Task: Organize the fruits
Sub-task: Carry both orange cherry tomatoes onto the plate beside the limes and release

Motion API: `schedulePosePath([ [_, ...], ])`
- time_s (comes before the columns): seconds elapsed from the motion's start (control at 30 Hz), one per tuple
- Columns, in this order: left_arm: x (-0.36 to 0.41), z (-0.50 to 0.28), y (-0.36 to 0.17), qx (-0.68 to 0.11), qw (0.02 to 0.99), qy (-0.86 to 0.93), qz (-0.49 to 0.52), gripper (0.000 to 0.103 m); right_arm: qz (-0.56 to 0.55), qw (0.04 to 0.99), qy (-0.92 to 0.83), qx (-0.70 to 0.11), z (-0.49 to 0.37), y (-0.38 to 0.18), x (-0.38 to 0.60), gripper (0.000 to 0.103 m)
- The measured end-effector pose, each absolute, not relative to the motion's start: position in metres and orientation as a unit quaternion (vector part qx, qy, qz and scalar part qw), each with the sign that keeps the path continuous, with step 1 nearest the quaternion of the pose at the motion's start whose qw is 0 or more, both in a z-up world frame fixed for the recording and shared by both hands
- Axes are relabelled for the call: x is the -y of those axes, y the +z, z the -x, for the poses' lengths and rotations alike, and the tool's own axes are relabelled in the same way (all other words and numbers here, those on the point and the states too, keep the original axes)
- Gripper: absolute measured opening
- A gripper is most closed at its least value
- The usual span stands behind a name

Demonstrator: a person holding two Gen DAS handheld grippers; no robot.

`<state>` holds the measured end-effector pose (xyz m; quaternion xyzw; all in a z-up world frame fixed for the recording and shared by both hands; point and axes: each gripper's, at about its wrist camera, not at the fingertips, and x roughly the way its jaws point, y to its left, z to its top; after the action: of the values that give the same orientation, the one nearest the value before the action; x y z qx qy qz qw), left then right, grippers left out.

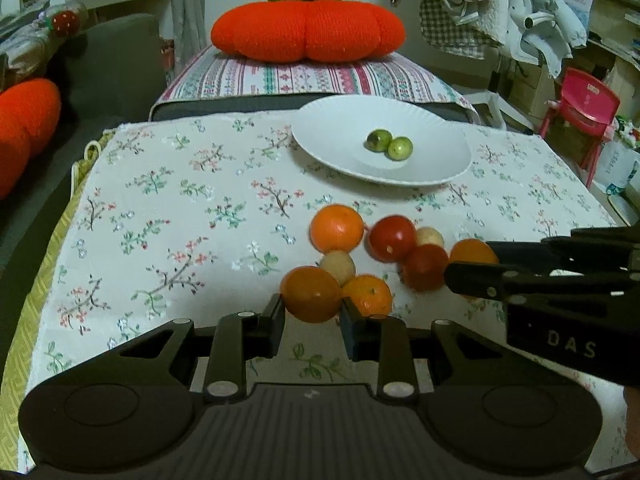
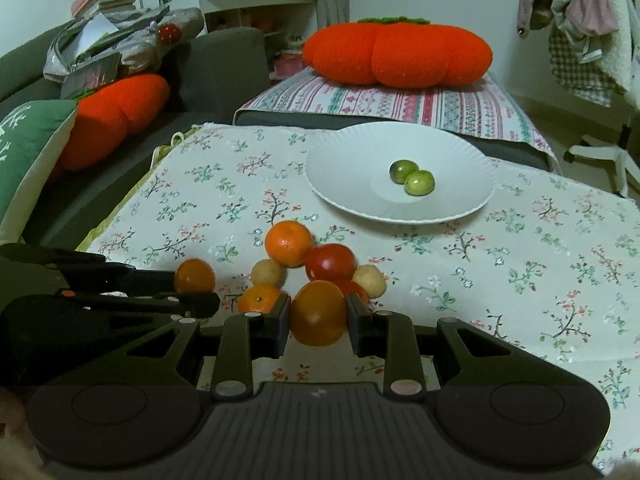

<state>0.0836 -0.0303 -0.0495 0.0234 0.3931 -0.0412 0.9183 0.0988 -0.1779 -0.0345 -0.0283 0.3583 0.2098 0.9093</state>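
A white paper plate (image 1: 340, 148) (image 2: 352, 168) holds two green fruits (image 1: 389, 143) (image 2: 412, 177). Nearer, a pile of fruit lies on the flowered cloth: oranges (image 1: 337, 227) (image 2: 288, 243), red tomatoes (image 1: 393, 238) (image 2: 330, 262) and pale round fruits (image 1: 339, 266) (image 2: 269, 272). My left gripper (image 1: 313, 309) is shut on an orange-coloured fruit (image 1: 311, 294), which shows in the right wrist view (image 2: 195, 275). My right gripper (image 2: 318, 312) is shut on another orange-coloured fruit (image 2: 318, 312), which shows in the left wrist view (image 1: 472, 252).
The flowered cloth (image 1: 180, 208) covers the table. Behind it is a striped cushion seat (image 1: 312, 76) with a big orange pumpkin pillow (image 1: 308, 30). A grey sofa (image 2: 100, 152) with pillows is on the left. A pink chair (image 1: 584, 108) and clutter stand at the right.
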Motion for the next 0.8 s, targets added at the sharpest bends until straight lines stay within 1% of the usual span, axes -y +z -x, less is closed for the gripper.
schedulePosePath([
  [0.4,0.036,-0.109,-0.037,-0.358,0.932,-0.052,-0.039,0.011,0.007,0.923,0.178,-0.341,-0.115,-0.023,0.201,0.026],
  [0.8,0.054,-0.148,-0.041,-0.332,0.936,-0.098,-0.057,0.011,-0.003,0.933,0.149,-0.329,-0.149,-0.024,0.22,0.026],
])
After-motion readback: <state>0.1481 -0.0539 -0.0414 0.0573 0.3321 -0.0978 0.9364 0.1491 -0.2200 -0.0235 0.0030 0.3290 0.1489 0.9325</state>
